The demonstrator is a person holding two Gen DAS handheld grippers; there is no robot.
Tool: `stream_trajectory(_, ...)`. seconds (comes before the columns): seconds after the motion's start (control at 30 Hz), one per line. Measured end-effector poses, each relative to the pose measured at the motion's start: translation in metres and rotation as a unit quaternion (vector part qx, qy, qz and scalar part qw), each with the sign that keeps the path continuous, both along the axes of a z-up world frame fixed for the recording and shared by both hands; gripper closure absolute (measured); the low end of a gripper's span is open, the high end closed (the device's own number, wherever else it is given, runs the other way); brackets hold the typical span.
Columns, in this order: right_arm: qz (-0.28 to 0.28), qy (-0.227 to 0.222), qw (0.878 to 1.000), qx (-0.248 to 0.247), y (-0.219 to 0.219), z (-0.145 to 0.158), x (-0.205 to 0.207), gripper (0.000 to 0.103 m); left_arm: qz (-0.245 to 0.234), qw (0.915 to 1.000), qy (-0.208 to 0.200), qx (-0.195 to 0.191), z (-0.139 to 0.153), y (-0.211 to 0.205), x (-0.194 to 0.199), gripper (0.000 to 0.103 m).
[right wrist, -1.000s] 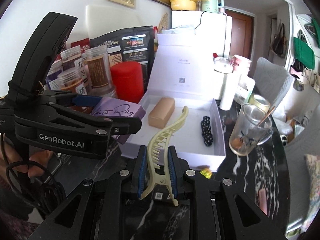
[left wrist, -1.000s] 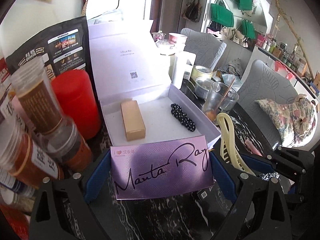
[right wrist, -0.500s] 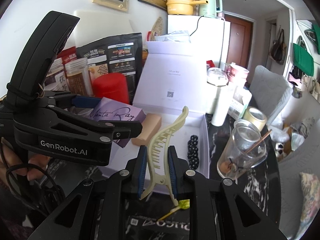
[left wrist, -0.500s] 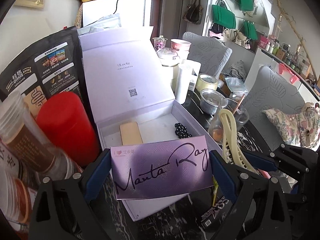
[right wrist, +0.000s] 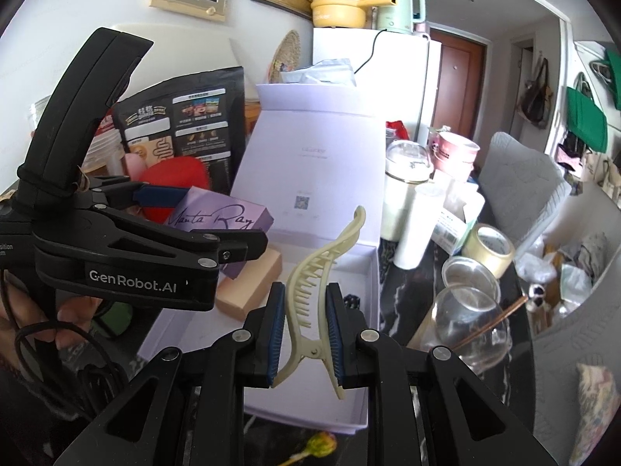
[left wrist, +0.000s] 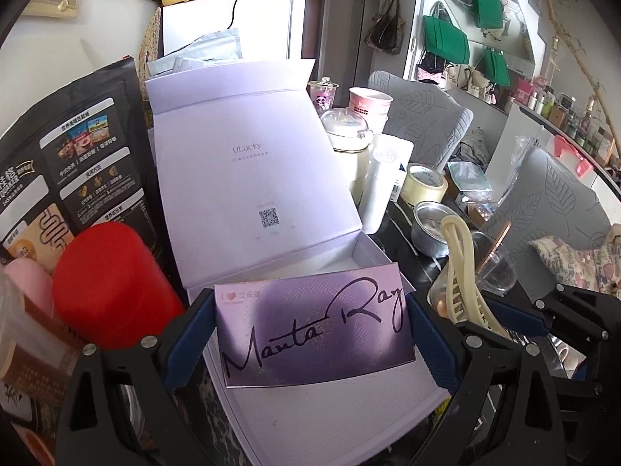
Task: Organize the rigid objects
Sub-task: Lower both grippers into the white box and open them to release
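Note:
My left gripper (left wrist: 310,324) is shut on a purple box (left wrist: 310,334) lettered "Manta Ray", held by its two ends over the open white box (left wrist: 349,427). My right gripper (right wrist: 304,334) is shut on a cream hair claw clip (right wrist: 318,279), whose teeth point up and away. It hovers above the white box's (right wrist: 310,407) near wall. Inside, in the right wrist view, lie a tan bar (right wrist: 252,283) and black beads (right wrist: 351,301); in the left wrist view the purple box hides both. The clip (left wrist: 462,272) also shows at the right of the left wrist view.
A red canister (left wrist: 108,283) and a black pouch (left wrist: 70,178) stand left of the box, whose lid (left wrist: 248,163) is upright behind it. To its right crowd white bottles (right wrist: 419,225), a tape roll (right wrist: 489,250), a metal tin (right wrist: 469,275) and a glass cup (right wrist: 462,322). A yellow lollipop (right wrist: 320,442) lies on the dark marble table.
Both grippers have moved forward together, out over the white box, each still holding its object. The tan bar and beads have dropped behind the purple box in the left wrist view.

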State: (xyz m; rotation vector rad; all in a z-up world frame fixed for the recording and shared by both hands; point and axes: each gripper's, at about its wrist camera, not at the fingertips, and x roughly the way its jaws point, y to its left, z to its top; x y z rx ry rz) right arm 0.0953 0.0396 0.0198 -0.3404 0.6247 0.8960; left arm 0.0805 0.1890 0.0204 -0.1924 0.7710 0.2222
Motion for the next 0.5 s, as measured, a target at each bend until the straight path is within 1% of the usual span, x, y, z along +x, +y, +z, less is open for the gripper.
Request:
stream_trajectory(0.1, 0.002, -0.002, 1.000, -0.008, 0.009, -0.005, 0.008, 0.082, 0.012, 0.9999, 0.007, 0.006, -0.005, 0.008, 0.010, 0.007)
stream_trajectory(0.23, 0.007, 0.010, 1.000, -0.027, 0.020, -0.019, 0.019, 0.082, 0.020, 0.9996, 0.021, 0.002, -0.018, 0.017, 0.017, 0.007)
stream_trajectory(0.33, 0.009, 0.015, 0.999, -0.044, 0.027, -0.031, 0.025, 0.082, 0.019, 0.9992, 0.035, 0.000, -0.032, 0.020, 0.020, 0.007)
stream_trajectory(0.4, 0.009, 0.018, 0.999, -0.048, 0.029, -0.036, 0.029, 0.082, 0.017, 0.9985, 0.052, -0.003, -0.040, 0.024, 0.026, 0.007)
stream_trajectory(0.5, 0.004, 0.029, 0.998, -0.055, 0.030, -0.045, 0.035, 0.082, 0.015, 0.9985, 0.053, 0.004, -0.045, 0.026, 0.030, 0.007)
